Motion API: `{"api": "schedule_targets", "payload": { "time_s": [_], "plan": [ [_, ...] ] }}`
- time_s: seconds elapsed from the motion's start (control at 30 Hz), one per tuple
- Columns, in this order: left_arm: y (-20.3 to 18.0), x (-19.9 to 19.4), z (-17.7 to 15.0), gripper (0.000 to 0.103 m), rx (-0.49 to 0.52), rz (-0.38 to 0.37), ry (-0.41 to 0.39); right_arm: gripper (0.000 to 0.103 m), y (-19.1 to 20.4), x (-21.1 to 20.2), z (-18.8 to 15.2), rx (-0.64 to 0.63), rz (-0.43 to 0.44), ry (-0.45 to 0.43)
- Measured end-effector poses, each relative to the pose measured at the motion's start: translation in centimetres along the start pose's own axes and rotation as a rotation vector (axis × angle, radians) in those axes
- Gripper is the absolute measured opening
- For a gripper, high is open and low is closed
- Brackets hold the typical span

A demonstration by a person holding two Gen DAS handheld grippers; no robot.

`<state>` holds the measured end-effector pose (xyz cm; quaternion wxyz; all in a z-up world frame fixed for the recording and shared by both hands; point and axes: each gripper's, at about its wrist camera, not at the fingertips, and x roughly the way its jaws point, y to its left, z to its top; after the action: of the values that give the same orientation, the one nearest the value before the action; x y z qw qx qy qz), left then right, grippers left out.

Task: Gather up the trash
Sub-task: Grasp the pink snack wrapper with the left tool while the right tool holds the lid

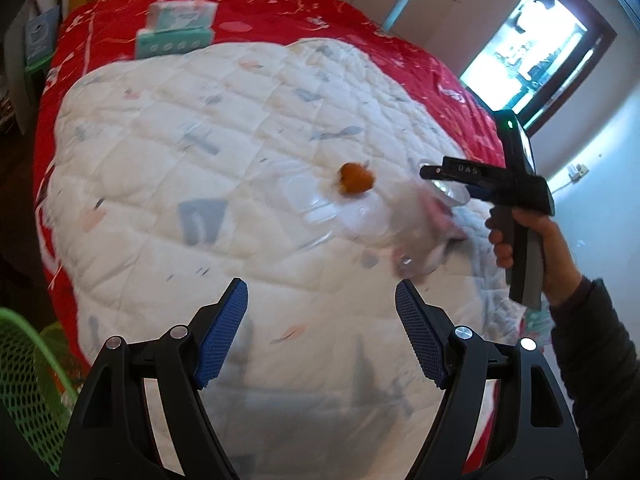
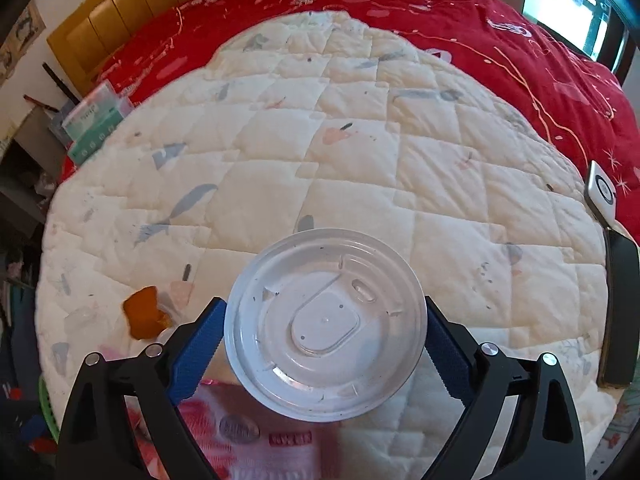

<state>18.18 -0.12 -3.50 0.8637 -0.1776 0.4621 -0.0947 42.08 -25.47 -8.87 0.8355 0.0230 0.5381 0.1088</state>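
Fingers point(image 2: 444, 356) of the right gripper point(image 2: 324, 344) clasp a clear plastic cup point(image 2: 324, 320) by its sides, just under its white lid point(image 2: 320, 280), held over the white quilt point(image 2: 320, 152) on the bed. Left gripper point(image 1: 320, 332) fingers stand spread apart with nothing between them, above the quilt's near edge. An orange scrap point(image 1: 356, 178) lies on the quilt, near the cup. A green mesh basket point(image 1: 24, 364) shows at the lower left of the left view. Two tissue packs point(image 1: 176, 30) sit on the red bedspread point(image 1: 280, 8) beyond the quilt.
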Motion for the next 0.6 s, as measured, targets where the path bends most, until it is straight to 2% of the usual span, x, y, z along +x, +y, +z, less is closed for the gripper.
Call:
{"api": "schedule_targets", "payload": {
  "time_s": [0.3, 0.47, 0.6],
  "plan": [
    [-5.0, 4.0, 3.1, 0.073, 0.048, -0.135, 0.032, 0.09, -3.1, -5.3, -2.3, 0.024, 0.057, -0.071],
    [-6.8, 7.7, 4.1, 0.065, 0.043, -0.182, 0.085, 0.09, -4.5, -7.4, -4.1, 0.022, 0.077, -0.097],
    [-7.5, 9.8, 4.5, 0.057, 0.031, -0.187, 0.113, 0.09, -5.0, -8.5, -5.5, -0.006, 0.059, -0.115]
  ]
}}
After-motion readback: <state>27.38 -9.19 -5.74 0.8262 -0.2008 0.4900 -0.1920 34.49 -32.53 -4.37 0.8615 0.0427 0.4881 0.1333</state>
